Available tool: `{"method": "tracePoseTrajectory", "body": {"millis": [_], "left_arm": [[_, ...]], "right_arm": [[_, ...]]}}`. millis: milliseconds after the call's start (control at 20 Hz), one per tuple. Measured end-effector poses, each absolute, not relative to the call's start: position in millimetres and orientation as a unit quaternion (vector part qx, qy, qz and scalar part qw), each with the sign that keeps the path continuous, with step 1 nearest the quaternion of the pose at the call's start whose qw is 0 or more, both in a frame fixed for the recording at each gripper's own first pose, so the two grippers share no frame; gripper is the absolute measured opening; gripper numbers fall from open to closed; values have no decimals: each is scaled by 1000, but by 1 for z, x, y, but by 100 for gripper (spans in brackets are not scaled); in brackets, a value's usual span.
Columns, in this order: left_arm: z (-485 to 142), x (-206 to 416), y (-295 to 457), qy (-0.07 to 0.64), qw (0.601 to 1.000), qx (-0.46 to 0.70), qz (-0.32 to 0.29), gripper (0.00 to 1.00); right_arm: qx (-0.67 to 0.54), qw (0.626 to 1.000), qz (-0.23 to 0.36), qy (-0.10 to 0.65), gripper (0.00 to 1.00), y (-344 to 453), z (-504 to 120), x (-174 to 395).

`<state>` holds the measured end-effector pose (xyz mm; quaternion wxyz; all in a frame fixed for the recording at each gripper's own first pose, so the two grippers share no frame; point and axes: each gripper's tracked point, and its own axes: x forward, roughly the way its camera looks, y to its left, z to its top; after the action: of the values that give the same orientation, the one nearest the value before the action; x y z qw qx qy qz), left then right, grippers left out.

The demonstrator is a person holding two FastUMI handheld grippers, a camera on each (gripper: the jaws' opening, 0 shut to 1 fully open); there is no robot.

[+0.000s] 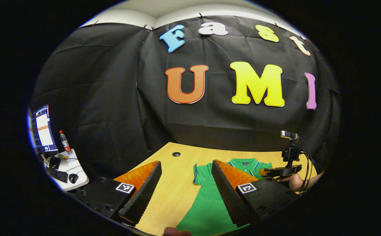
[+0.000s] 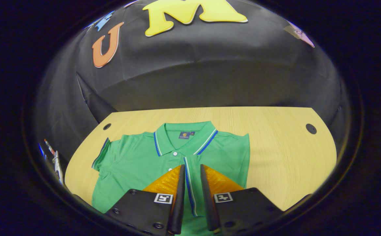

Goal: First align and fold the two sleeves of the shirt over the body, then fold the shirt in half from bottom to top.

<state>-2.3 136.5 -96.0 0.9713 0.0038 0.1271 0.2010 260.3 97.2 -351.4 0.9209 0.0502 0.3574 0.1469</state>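
A green polo shirt (image 2: pixel 138 164) lies face up on the wooden table (image 2: pixel 282 157), collar at the far side. In the right gripper view its left sleeve (image 2: pixel 101 154) is spread out, while its right side ends in a straight edge with the sleeve turned in. My right gripper (image 2: pixel 192 167) hovers over the button placket, its fingers a small gap apart with nothing between them. My left gripper (image 1: pixel 186 163) stands wide open above the shirt (image 1: pixel 210 203) near its sleeve (image 1: pixel 197 173). The right gripper (image 1: pixel 280 171) also shows farther off, held by a hand (image 1: pixel 293 182).
Bare table (image 1: pixel 174 183) lies left of the shirt, with a cable hole (image 1: pixel 176 154) near the back and another at the far right (image 2: pixel 311 128). A side desk (image 1: pixel 75 177) with a monitor (image 1: pixel 43 129), bottle (image 1: pixel 65 142) and keyboard (image 1: pixel 57 175) stands to the left.
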Motion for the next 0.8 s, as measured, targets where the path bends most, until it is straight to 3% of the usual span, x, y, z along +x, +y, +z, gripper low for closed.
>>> {"method": "tracePoseTrajectory", "body": {"millis": [50,100,300,400,550,750,800], "left_arm": [[-98,1,138,128,972,5,195,99],[-101,2,141,129,974,5,187,98],[-117,28,152,134,981,-1,141,98],[-132,46,161,143,982,-7,123,99],[-159,79,165,166,982,-30,88,99],[-201,124,167,195,978,-43,54,99],[-213,134,167,204,977,-48,49,99]], "right_arm": [[51,922,149,355,36,97,-346,256],[51,922,149,354,35,96,-338,252],[46,934,146,322,92,78,-285,227],[35,942,149,299,81,66,-250,209],[13,953,156,260,92,51,-196,182],[-7,964,151,218,90,31,-140,154],[-9,966,148,212,94,26,-129,149]]}}
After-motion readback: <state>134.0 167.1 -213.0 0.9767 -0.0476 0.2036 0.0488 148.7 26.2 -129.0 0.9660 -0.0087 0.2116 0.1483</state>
